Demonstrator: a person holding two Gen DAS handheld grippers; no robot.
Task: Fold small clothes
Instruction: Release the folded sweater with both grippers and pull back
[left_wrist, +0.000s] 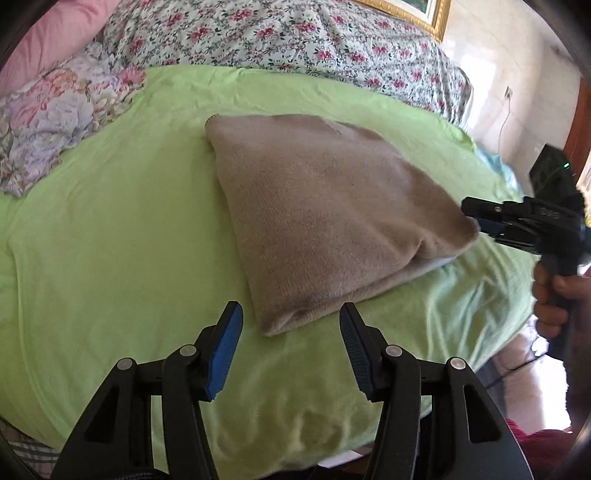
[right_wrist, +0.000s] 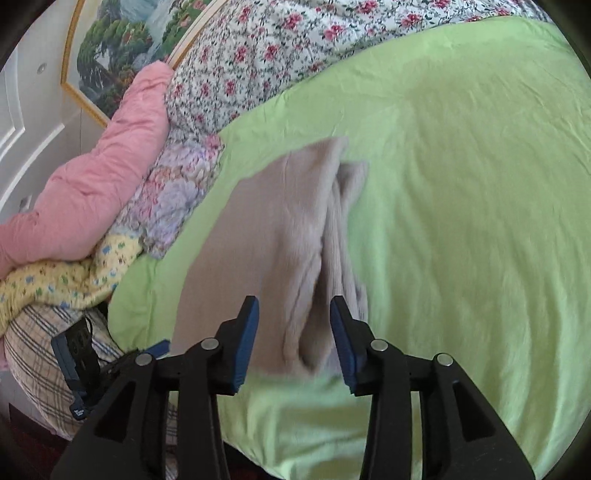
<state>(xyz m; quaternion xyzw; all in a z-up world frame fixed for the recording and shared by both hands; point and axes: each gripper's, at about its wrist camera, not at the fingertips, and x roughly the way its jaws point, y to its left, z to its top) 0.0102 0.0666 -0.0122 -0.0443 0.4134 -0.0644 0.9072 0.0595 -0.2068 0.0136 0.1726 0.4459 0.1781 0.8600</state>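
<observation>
One beige garment (left_wrist: 325, 218) lies folded in a compact, roughly triangular stack on the green bedsheet (left_wrist: 110, 240), so the fold looks largely complete; squaring or setting aside may remain. Left tool (left_wrist: 291, 350): jaws half open, empty, just short of the near corner. Right tool (right_wrist: 293, 339): jaws partly open around the layered edge, pads not pressing it. Open sheet surrounds the stack; floral bedding (left_wrist: 295, 33) and a pink quilt (right_wrist: 92, 184) lie well apart.
</observation>
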